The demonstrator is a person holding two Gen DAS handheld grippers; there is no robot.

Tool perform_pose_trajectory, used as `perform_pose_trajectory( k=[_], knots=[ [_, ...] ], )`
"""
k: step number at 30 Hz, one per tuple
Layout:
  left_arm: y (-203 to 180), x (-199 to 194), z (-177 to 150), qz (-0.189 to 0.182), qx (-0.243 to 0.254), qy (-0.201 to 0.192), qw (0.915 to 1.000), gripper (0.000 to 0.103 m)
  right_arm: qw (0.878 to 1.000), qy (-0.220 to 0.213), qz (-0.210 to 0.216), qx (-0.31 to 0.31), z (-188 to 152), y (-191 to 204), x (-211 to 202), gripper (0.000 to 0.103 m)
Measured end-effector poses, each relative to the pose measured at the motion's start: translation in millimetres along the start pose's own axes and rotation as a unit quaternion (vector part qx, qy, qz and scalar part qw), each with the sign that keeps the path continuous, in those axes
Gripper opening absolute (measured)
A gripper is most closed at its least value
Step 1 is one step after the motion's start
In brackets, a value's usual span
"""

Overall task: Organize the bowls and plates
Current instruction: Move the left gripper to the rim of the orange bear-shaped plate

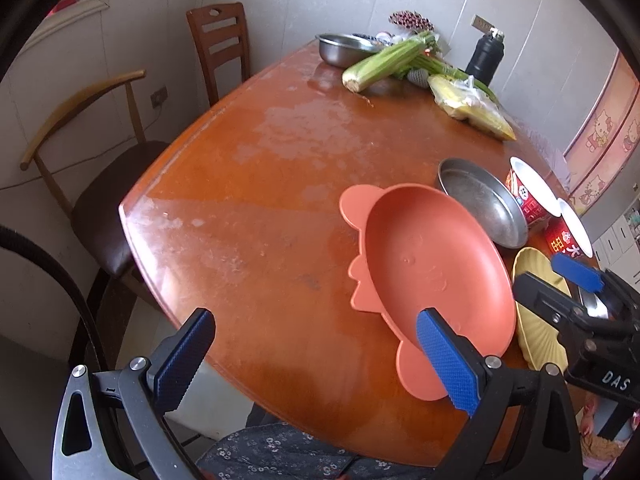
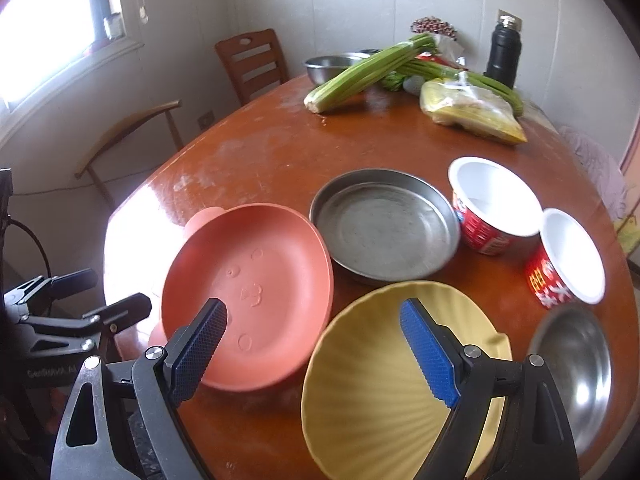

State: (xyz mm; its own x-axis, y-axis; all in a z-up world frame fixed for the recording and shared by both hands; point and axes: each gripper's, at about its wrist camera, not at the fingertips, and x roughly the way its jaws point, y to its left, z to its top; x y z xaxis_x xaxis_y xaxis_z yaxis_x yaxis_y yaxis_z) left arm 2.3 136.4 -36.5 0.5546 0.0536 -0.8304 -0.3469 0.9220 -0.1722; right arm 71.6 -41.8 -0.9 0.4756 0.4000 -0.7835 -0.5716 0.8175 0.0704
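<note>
Grippers: left gripper (image 1: 316, 360) and right gripper (image 2: 314, 354) – both seen spread wide, nothing pinched.
Plates: orange plate (image 2: 248, 300), yellow plate (image 2: 372, 392), steel pan (image 2: 384, 224) – clustered on table (image 2: 280, 148).
Bowls: two red cups (image 2: 492, 208) placed right of pan.

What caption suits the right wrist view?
Open hand-held gripper above a salmon-pink plastic plate and a ribbed yellow plate on a wooden table.

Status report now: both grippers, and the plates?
Left gripper open, right gripper open, both empty. Orange plastic plate and yellow ribbed plate unstacked on table. Nothing in the way.
</note>
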Motion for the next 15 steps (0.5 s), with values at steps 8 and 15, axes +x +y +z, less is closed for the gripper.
perform_pose_trajectory(
  k=[8, 15],
  knots=[
    [-9.6, 17.6, 4.9, -0.015, 0.001, 0.031, 0.9994, 0.1, 0.999, 0.031, 0.012, -0.01, 11.0, -2.6, 23.4, 0.08],
    [-16.0, 26.8, 7.7, -0.016, 0.006, 0.046, 0.9988, 0.088, 0.999, 0.046, 0.022, -0.017, 14.5, -5.8, 33.7, 0.064]
  ],
)
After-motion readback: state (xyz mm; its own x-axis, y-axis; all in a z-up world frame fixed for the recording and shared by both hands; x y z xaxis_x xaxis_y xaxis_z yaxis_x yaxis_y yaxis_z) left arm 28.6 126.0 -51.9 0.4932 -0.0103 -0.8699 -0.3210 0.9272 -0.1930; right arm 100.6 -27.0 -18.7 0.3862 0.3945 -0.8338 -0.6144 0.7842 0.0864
